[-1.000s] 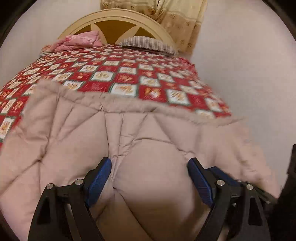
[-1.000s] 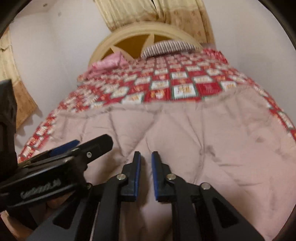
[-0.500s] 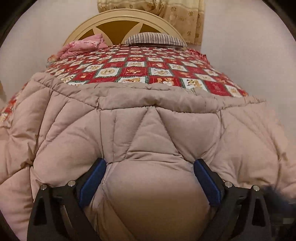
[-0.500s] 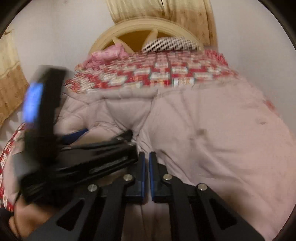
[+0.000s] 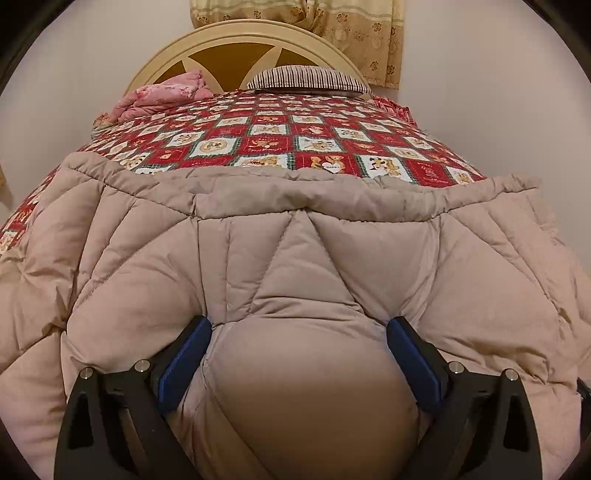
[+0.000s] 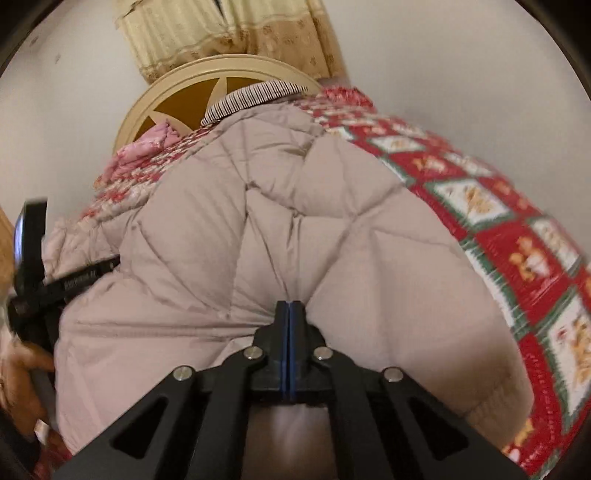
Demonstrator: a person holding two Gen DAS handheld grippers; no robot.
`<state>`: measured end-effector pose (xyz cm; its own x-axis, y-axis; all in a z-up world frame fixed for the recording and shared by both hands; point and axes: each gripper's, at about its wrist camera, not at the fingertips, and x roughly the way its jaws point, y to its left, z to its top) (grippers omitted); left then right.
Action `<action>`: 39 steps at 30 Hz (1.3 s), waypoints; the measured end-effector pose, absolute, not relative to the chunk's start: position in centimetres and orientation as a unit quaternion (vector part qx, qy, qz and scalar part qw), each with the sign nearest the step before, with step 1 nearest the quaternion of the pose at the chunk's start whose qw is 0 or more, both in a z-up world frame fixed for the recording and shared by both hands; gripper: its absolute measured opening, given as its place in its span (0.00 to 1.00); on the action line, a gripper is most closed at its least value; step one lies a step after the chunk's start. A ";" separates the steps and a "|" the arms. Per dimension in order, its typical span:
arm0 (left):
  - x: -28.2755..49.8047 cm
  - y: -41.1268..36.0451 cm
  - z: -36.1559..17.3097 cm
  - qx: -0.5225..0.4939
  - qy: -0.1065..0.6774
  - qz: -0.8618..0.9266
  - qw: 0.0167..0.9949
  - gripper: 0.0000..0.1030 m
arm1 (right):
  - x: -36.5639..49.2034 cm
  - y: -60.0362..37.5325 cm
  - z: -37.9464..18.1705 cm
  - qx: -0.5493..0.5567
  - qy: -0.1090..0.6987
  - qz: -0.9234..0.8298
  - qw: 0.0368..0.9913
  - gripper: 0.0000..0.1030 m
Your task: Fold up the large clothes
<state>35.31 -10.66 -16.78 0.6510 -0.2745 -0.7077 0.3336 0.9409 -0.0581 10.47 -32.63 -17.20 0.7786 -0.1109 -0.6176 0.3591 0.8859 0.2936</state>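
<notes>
A large beige quilted puffer coat (image 5: 295,258) lies spread on the near part of the bed. My left gripper (image 5: 299,332) is open, its blue pads (image 5: 184,354) pressed down on either side of a bulge of the coat. My right gripper (image 6: 289,314) is shut on a fold of the coat (image 6: 295,206) and holds it raised, so the fabric drapes up in front of the camera. The left gripper tool (image 6: 48,280) and the hand holding it show at the left of the right wrist view.
The bed carries a red patchwork bedspread (image 5: 295,140). A folded pink cloth (image 5: 162,94) and a striped pillow (image 5: 310,77) lie by the cream headboard (image 5: 240,40). A curtain (image 5: 332,22) hangs behind. White walls flank the bed.
My right gripper closed fully on the coat and lifted it, tilting rightward. My left gripper stayed open and sank lower into the coat.
</notes>
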 end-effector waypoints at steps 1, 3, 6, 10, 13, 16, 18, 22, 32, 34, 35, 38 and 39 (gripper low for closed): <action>35.1 -10.5 -16.7 0.035 0.382 -0.173 0.907 0.94 | 10.6 -33.2 -17.5 0.218 0.307 -0.118 0.919 0.00; 34.4 -9.7 -16.1 0.022 0.383 -0.192 0.903 0.94 | 10.5 -33.4 -17.6 0.228 0.304 -0.113 0.918 0.00; 32.0 -7.7 -14.4 0.004 0.380 -0.222 0.898 0.94 | 10.8 -33.0 -17.5 0.213 0.306 -0.123 0.920 0.00; 27.8 -4.1 -12.3 -0.001 0.351 -0.224 0.909 0.94 | 10.4 -32.7 -17.3 0.209 0.305 -0.125 0.920 0.00; 26.5 -2.2 -12.2 0.013 0.362 -0.175 0.916 0.94 | 10.4 -32.6 -17.5 0.208 0.305 -0.126 0.921 0.00; 25.6 -0.9 -12.0 0.004 0.365 -0.148 0.919 0.94 | 10.4 -32.5 -17.5 0.206 0.304 -0.128 0.921 0.00; 24.9 -0.3 -11.9 0.009 0.362 -0.134 0.923 0.94 | 10.2 -32.4 -17.4 0.206 0.303 -0.129 0.922 0.00; 23.7 1.3 -11.7 0.026 0.353 -0.098 0.930 0.94 | 10.1 -32.3 -17.4 0.206 0.302 -0.129 0.922 0.00; 18.9 13.1 -15.1 -0.214 0.360 -0.082 0.904 0.94 | 9.9 -32.4 -17.4 0.202 0.300 -0.132 0.923 0.00; 18.1 13.8 -16.5 -0.270 0.365 -0.082 0.887 0.94 | 9.9 -32.4 -17.4 0.200 0.300 -0.133 0.923 0.00; 18.0 13.6 -16.9 -0.287 0.365 -0.083 0.882 0.94 | 9.9 -32.3 -17.3 0.200 0.300 -0.134 0.923 0.00; 19.3 12.3 -17.5 -0.305 0.374 -0.107 0.869 0.94 | 9.9 -32.2 -17.3 0.199 0.300 -0.135 0.923 0.00; 19.7 11.8 -17.6 -0.308 0.375 -0.112 0.867 0.94 | 9.9 -32.2 -17.2 0.199 0.300 -0.135 0.923 0.00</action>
